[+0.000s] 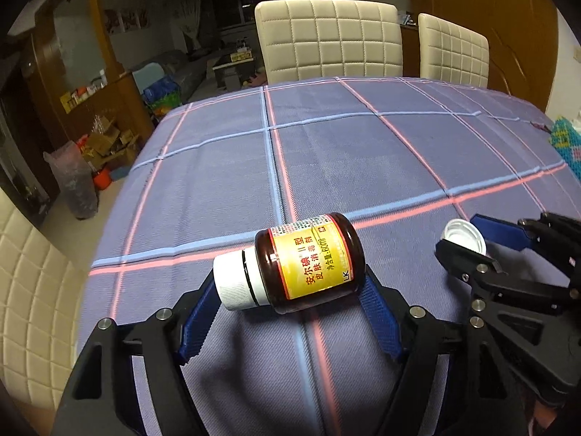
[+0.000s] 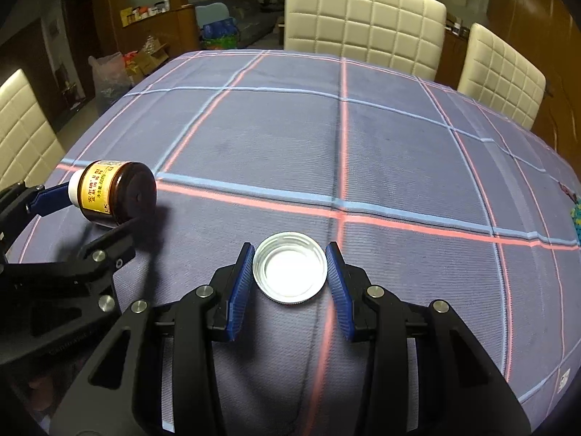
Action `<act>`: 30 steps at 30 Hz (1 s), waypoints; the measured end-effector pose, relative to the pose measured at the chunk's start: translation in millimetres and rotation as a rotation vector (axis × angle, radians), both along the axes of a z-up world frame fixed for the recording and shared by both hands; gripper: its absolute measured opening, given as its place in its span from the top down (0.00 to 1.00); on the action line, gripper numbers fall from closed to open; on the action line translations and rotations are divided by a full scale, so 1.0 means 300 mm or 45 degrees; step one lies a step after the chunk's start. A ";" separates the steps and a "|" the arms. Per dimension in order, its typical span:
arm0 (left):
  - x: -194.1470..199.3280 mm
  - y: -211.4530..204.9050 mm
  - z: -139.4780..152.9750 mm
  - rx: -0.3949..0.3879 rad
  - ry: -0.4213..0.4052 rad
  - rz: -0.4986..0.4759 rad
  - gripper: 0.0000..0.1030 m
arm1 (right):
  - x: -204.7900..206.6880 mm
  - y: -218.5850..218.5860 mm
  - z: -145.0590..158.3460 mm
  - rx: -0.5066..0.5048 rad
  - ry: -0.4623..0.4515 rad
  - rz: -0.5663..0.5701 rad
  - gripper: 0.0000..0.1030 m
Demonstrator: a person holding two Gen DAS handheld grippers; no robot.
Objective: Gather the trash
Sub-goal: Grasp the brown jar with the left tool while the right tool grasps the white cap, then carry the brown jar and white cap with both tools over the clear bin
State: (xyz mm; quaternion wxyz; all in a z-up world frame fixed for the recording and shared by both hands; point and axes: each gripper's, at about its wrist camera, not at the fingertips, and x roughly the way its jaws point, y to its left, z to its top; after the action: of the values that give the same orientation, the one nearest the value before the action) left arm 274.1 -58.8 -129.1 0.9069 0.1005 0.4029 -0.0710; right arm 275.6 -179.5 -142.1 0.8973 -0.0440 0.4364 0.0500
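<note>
Nearest, the right gripper (image 2: 289,279) clamps the white lid (image 2: 289,268); the left gripper (image 1: 290,292) brackets the lying brown bottle (image 1: 290,262), whether gripped I cannot tell. Beyond, 2 chairs (image 1: 328,40). Round glass might roll out.

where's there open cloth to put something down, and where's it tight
Free: the checked tablecloth from the bottle and cap out to the two quilted chairs, and the stretch right of the cap. Crowded: the near edge, where the left tool straddles the brown bottle and the right tool flanks the white cap.
</note>
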 end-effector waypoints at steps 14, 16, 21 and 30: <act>-0.164 0.190 0.036 0.026 -0.074 0.078 0.30 | -0.133 0.184 0.057 -0.006 -0.087 0.232 0.60; -0.195 0.226 0.040 0.017 -0.087 0.094 0.30 | -0.159 0.219 0.067 -0.004 -0.103 0.278 0.60; -0.274 0.318 0.038 0.022 -0.119 0.163 0.30 | -0.195 0.274 0.075 0.024 -0.109 0.353 0.60; -0.393 0.475 0.079 0.010 -0.188 0.348 0.30 | -0.228 0.413 0.069 -0.013 -0.133 0.445 0.60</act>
State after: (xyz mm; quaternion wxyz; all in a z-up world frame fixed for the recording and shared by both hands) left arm 156.1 83.7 -105.6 0.9349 0.0532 0.3454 0.0622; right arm 207.1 -55.4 -121.4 0.8962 -0.1262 0.3751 0.2006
